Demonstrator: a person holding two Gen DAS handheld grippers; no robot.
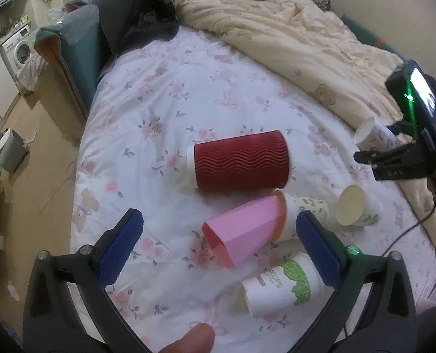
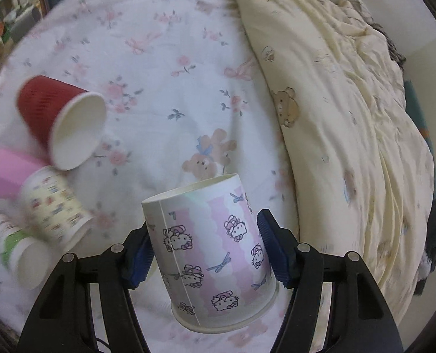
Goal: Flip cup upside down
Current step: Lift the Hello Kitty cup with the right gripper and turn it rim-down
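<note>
My right gripper (image 2: 206, 244) is shut on a white-and-pink cartoon-cat paper cup (image 2: 209, 250), held bottom up and rim down just above the floral bed sheet (image 2: 159, 88). In the left wrist view the same cup (image 1: 374, 135) shows at the right in that gripper (image 1: 376, 154). My left gripper (image 1: 218, 235) is open and empty, its blue pads either side of a pink cup (image 1: 244, 232) lying on its side. A red ribbed cup (image 1: 241, 160) lies on its side behind it.
A white cup with green print (image 1: 282, 291), a patterned cup (image 1: 306, 209) and a cream cup (image 1: 356, 209) lie on the sheet. A crumpled cream duvet (image 2: 350, 117) covers the right. The bed's left edge drops to the floor (image 1: 41, 191).
</note>
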